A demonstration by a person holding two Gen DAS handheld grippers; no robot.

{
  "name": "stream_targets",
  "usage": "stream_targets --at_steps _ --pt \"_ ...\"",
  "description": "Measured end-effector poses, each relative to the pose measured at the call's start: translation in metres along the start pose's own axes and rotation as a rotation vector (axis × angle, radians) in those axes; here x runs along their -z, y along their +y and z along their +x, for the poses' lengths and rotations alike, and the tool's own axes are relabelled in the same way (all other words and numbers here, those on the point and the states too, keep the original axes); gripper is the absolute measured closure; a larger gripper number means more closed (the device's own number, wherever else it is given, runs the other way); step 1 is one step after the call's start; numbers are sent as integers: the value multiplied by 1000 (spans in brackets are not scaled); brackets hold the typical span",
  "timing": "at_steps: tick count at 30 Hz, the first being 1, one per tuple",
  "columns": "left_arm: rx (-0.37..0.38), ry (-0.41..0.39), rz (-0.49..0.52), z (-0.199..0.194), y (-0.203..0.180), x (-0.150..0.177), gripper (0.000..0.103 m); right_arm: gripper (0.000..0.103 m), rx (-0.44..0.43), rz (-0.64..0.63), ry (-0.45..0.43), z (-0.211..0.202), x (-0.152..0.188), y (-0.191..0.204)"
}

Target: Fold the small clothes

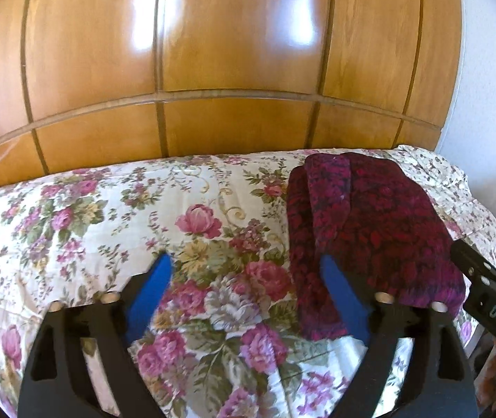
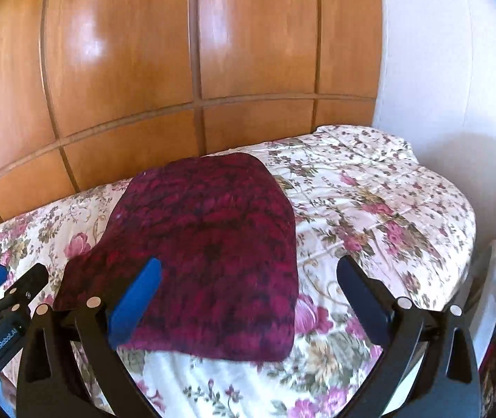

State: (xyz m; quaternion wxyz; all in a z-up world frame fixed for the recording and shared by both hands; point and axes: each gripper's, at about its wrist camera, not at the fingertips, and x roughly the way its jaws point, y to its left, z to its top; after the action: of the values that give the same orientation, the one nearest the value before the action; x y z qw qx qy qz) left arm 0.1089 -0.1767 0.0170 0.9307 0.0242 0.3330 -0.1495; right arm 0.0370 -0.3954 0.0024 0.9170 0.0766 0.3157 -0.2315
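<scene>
Lying folded on floral bedspread (image 2: pixel 369 188): maroon garment (image 2: pixel 209 244), both grippers open.

Dark red-and-black patterned garment (image 2: pixel 209 254) — folded, flat on the floral bedspread (image 2: pixel 369 202)

The room was bright. Big white shiny spots glared on the glossy brown wooden wardrobe doors (image 1: pixel 234 52). Straight lines bent near the dark round edges. The blue gripper fingers (image 1: pixel 150 296) looked a little blurry.
</scene>
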Motion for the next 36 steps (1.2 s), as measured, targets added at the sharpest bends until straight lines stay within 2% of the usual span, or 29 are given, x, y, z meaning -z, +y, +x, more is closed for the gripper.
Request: stream_targets --at_steps 10,12,18,36 --pt "-31 5 -12 -14 13 19 8 2 45 19 30 -10 18 7" --pt "-26 5 -12 -17 12 19 5 2 39 14 29 -12 19 8" --pt "-28 -23 3 -25 7 16 5 2 29 6 25 -15 20 11" --pt "-9 -40 -2 -34 5 11 4 2 20 1 24 -17 18 11"
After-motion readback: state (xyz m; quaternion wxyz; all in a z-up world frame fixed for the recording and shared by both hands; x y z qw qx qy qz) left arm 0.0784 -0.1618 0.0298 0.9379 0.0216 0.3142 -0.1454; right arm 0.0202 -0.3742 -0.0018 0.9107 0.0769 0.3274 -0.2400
